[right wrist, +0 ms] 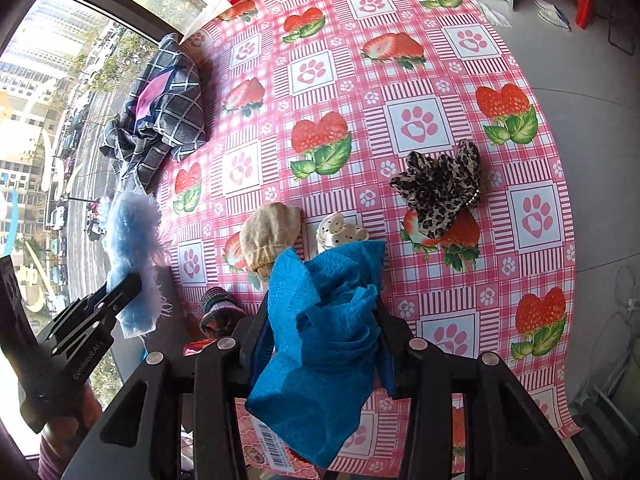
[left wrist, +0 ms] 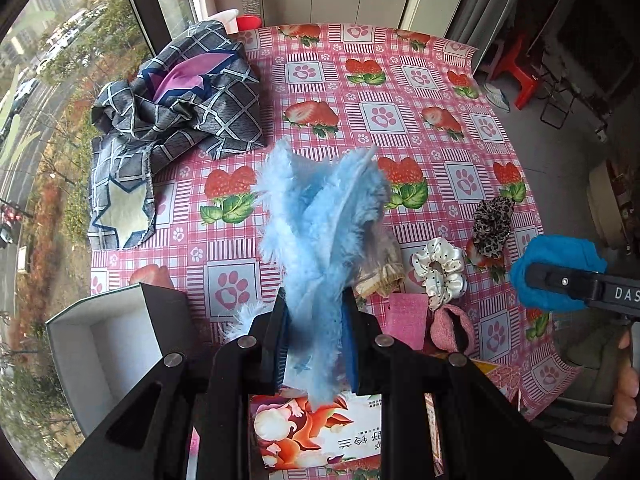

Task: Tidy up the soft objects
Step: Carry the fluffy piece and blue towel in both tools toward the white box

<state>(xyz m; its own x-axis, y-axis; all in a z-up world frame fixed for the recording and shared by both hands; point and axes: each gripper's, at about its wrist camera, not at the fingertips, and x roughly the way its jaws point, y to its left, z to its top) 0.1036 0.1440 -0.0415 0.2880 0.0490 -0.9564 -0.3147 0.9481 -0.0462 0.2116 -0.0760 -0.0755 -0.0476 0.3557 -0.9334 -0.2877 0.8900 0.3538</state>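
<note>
My left gripper is shut on a fluffy light-blue cloth, held above the table; it also shows in the right wrist view. My right gripper is shut on a crumpled bright-blue cloth, seen from the left wrist view at the right. On the strawberry tablecloth lie a leopard-print scrunchie, a white dotted scrunchie, a beige sock and a pink knitted piece.
A grey checked fabric bundle lies at the far left by the window. An open white box stands at the near left. A printed tissue box sits below my left gripper. Red stools stand on the floor.
</note>
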